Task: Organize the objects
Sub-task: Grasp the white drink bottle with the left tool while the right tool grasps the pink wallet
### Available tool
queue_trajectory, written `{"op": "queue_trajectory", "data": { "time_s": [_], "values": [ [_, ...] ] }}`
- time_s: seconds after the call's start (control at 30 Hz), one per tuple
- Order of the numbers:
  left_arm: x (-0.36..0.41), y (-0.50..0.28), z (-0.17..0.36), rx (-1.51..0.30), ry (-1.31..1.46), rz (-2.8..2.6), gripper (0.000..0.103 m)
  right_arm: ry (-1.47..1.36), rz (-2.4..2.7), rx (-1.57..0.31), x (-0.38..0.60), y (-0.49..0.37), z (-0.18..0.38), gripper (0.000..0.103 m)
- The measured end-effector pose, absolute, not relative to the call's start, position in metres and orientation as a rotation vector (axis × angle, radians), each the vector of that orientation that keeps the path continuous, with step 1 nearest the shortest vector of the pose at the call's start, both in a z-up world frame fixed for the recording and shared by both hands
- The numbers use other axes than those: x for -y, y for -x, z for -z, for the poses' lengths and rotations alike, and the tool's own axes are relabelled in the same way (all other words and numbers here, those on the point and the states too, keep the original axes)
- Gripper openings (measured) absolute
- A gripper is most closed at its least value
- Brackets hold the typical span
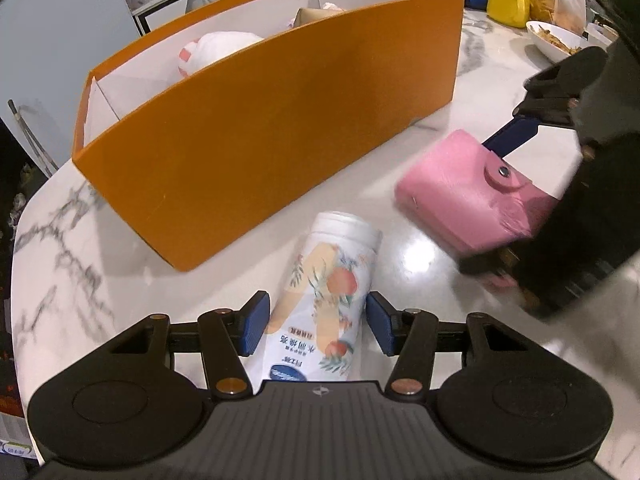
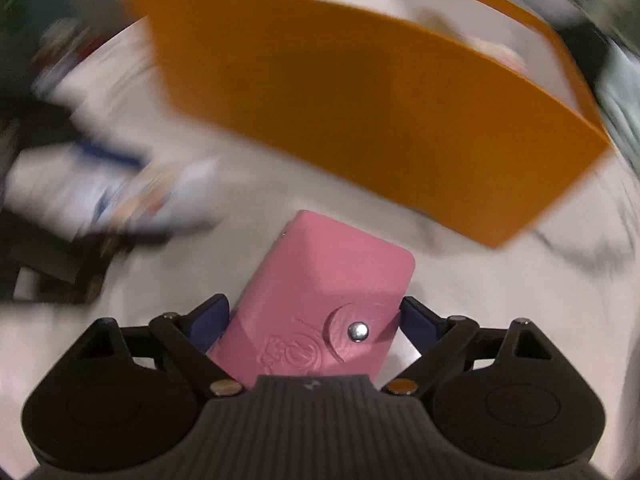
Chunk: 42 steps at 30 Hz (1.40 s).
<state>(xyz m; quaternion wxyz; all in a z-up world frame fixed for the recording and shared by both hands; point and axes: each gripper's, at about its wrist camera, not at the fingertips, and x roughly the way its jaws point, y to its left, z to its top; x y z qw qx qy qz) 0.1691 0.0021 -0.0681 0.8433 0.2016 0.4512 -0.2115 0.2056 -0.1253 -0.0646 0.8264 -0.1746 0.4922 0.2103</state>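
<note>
Nearest the left wrist camera, the left gripper [image 1: 316, 326] is straddling a white bottle [image 1: 324, 308] printed with peaches, which is lying on its side on the marble table [image 1: 60, 248] with its cap pointing away. Its blue pads [image 1: 255, 326] are sitting just beside the bottle's flanks, spread rather than pressing; whether the left pad is touching is hard to tell. Beyond the bottle, an orange box [image 1: 280, 136] with white dividers is standing on the table, holding a white plush toy [image 1: 216, 50] in one compartment. To the right, the right gripper [image 1: 520, 184] is carrying a pink wallet [image 1: 468, 196] above the table. A yellow mug [image 1: 508, 2] and a bowl of snacks [image 1: 554, 38] are sitting well behind.

Closest in the right wrist view, the right gripper [image 2: 314, 326] is pinching the pink wallet [image 2: 324, 304], jaws pressing on both of its sides, snap button facing up. The wallet is pointing toward the orange box [image 2: 360, 108], which is filling the upper frame. This view is heavily blurred; the smeared shape at left is probably the bottle [image 2: 160, 196] with the other gripper.
</note>
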Motion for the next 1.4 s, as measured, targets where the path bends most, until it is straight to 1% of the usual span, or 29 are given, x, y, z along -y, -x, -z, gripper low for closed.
{"op": "queue_trajectory", "data": {
  "time_s": [0.1, 0.17, 0.2, 0.23, 0.3, 0.4, 0.5, 0.53, 0.6, 0.8, 0.87, 0.9, 0.93, 0.97, 1.23, 1.4],
  "values": [
    [-0.004, -0.171, 0.069, -0.992, -0.372, 0.470, 0.061, 0.496, -0.546, -0.998, 0.122, -0.185, 0.064, 0.092],
    [-0.005, -0.168, 0.069, -0.994, -0.357, 0.464, 0.062, 0.493, -0.523, -1.009, 0.124, -0.182, 0.064, 0.096],
    [-0.004, -0.166, 0.069, -0.984, -0.360, 0.457, 0.066, 0.477, -0.499, -1.025, 0.125, -0.183, 0.064, 0.097],
    [-0.004, -0.166, 0.070, -0.974, -0.365, 0.443, 0.074, 0.454, -0.476, -1.037, 0.127, -0.184, 0.064, 0.097],
    [-0.005, -0.165, 0.071, -0.950, -0.372, 0.407, 0.082, 0.408, -0.427, -1.035, 0.128, -0.190, 0.064, 0.097],
    [-0.008, -0.168, 0.073, -0.926, -0.336, 0.367, 0.085, 0.328, -0.348, -1.039, 0.129, -0.194, 0.065, 0.097],
    [-0.009, -0.171, 0.075, -0.904, -0.313, 0.358, 0.085, 0.262, -0.295, -1.034, 0.128, -0.196, 0.066, 0.097],
    [-0.008, -0.170, 0.076, -0.889, -0.316, 0.361, 0.080, 0.248, -0.289, -1.030, 0.127, -0.196, 0.066, 0.097],
    [-0.010, -0.170, 0.075, -0.867, -0.316, 0.362, 0.076, 0.242, -0.278, -1.016, 0.125, -0.194, 0.066, 0.097],
    [-0.012, -0.176, 0.078, -0.874, -0.243, 0.396, 0.075, 0.232, -0.298, -1.018, 0.130, -0.195, 0.066, 0.095],
    [-0.008, -0.178, 0.076, -0.889, -0.248, 0.407, 0.074, 0.210, -0.315, -1.025, 0.134, -0.194, 0.065, 0.089],
    [-0.005, -0.178, 0.076, -0.892, -0.257, 0.416, 0.069, 0.202, -0.320, -1.027, 0.137, -0.195, 0.064, 0.087],
    [-0.002, -0.177, 0.075, -0.893, -0.267, 0.424, 0.062, 0.202, -0.323, -1.024, 0.139, -0.193, 0.063, 0.081],
    [0.000, -0.177, 0.075, -0.895, -0.272, 0.433, 0.057, 0.211, -0.330, -1.031, 0.139, -0.193, 0.061, 0.081],
    [0.009, -0.171, 0.072, -0.913, -0.327, 0.497, 0.056, 0.259, -0.353, -1.049, 0.143, -0.186, 0.055, 0.080],
    [-0.002, -0.164, 0.048, -0.849, -0.232, 0.520, 0.056, 0.254, -0.347, -1.017, 0.149, -0.187, 0.042, 0.079]
  ]
}}
